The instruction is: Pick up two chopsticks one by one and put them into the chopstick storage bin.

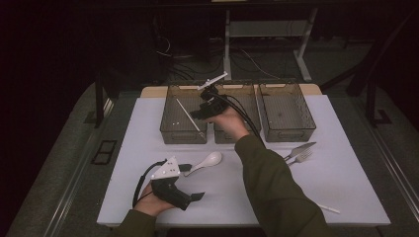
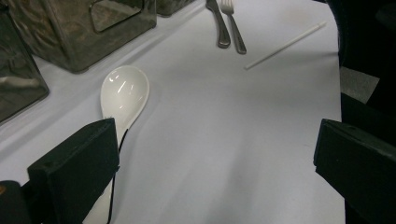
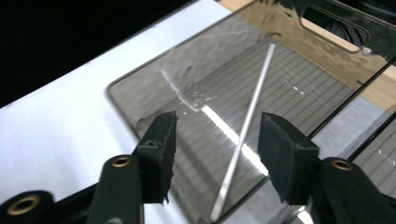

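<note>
My right gripper [image 1: 200, 112] hovers over the left of three smoky clear bins [image 1: 183, 129], held by a hand in a green sleeve. In the right gripper view its jaws stand open [image 3: 217, 149] above a thin white stick [image 3: 247, 126] that lies slanted on the bin's ribbed floor [image 3: 299, 98], with nothing between the pads. The same stick [image 1: 188, 114] shows in the high view. My left gripper [image 1: 192, 181] rests near the table's front left, open [image 2: 215, 168]. A white ceramic spoon [image 1: 207, 160] lies just beyond it, its handle running under the left jaw [image 2: 123, 95].
A metal fork [image 1: 302, 158] and knife [image 1: 300, 149] lie right of centre, below the right bin [image 1: 286, 129]. Another white stick [image 1: 328, 208] sits near the front right edge. The middle bin [image 1: 244, 123] is partly behind the right hand.
</note>
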The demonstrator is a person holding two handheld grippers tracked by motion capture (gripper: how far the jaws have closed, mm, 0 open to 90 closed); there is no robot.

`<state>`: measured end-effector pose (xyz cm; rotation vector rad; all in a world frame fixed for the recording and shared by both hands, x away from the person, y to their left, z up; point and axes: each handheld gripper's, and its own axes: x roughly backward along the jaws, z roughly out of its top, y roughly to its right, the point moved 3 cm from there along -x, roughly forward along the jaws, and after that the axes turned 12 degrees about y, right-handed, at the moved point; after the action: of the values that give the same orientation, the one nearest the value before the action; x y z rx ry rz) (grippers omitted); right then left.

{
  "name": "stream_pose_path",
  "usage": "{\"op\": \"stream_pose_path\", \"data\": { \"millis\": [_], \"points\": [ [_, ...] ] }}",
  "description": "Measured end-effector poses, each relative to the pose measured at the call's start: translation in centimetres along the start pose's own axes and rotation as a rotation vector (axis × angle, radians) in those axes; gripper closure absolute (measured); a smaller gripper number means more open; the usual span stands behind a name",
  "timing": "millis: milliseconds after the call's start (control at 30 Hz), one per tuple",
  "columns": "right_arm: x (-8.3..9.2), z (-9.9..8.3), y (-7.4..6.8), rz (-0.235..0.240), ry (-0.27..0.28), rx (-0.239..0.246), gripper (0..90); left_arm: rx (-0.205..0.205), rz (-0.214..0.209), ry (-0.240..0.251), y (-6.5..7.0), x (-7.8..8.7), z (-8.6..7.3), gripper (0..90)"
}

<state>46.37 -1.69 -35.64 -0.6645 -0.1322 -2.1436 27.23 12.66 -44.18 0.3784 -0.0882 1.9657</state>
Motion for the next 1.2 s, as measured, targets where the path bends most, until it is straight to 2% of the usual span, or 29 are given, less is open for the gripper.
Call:
{"op": "stream_pose_path", "data": {
  "millis": [300,833,1200],
  "points": [
    [4.4,-1.1,-0.2,0.052,0.022,0.047,39.0,-0.002,0.002,-0.001,-0.1,0.0,0.0,0.0],
    [10.8,-4.6,0.4,0.127,0.077,0.087,33.3,0.007,-0.001,-0.013,0.0,0.0,0.0,0.0],
    [14.4,-7.8,1.4,0.135,0.112,0.085,30.8,0.02,-0.003,-0.003,-0.2,0.0,-0.1,0.0]
  ]
}}
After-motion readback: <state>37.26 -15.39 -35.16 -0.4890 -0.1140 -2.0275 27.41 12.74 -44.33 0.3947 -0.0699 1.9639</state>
